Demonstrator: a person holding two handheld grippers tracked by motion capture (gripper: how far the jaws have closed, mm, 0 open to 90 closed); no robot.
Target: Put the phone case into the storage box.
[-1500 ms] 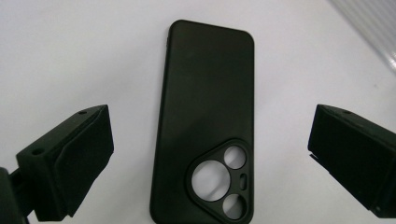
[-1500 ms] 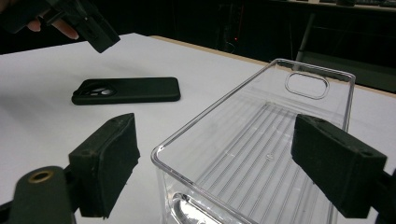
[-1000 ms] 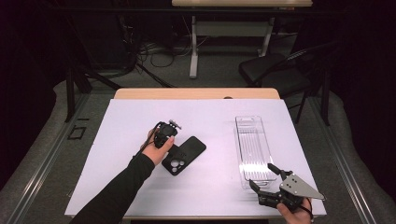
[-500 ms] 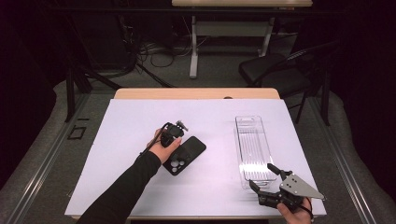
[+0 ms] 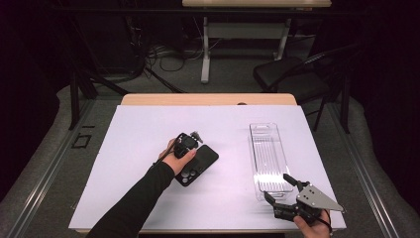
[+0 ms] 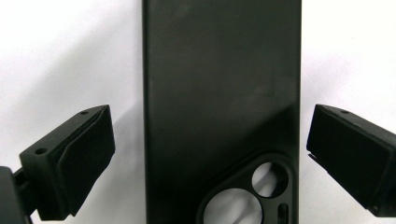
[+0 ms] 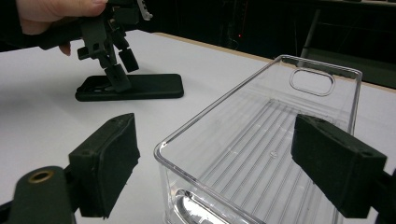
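Phone case [image 6: 219, 116], black, lies flat on the white tabletop [image 5: 148, 129], between the spread jaws of the left claw [image 5: 190, 144], not pinched. Compared with before, this claw is now lower, over the case.

High view overhead, facing forward; gripper views close, low; all share phone case [image 5: 198, 165].

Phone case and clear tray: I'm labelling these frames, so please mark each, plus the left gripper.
black phone case [image 6: 219, 93], left gripper view, its flat back.
clear plastic tray [image 5: 267, 153], high view, its ribbed floor.
left gripper [image 5: 189, 148], high view, between its fingertips.
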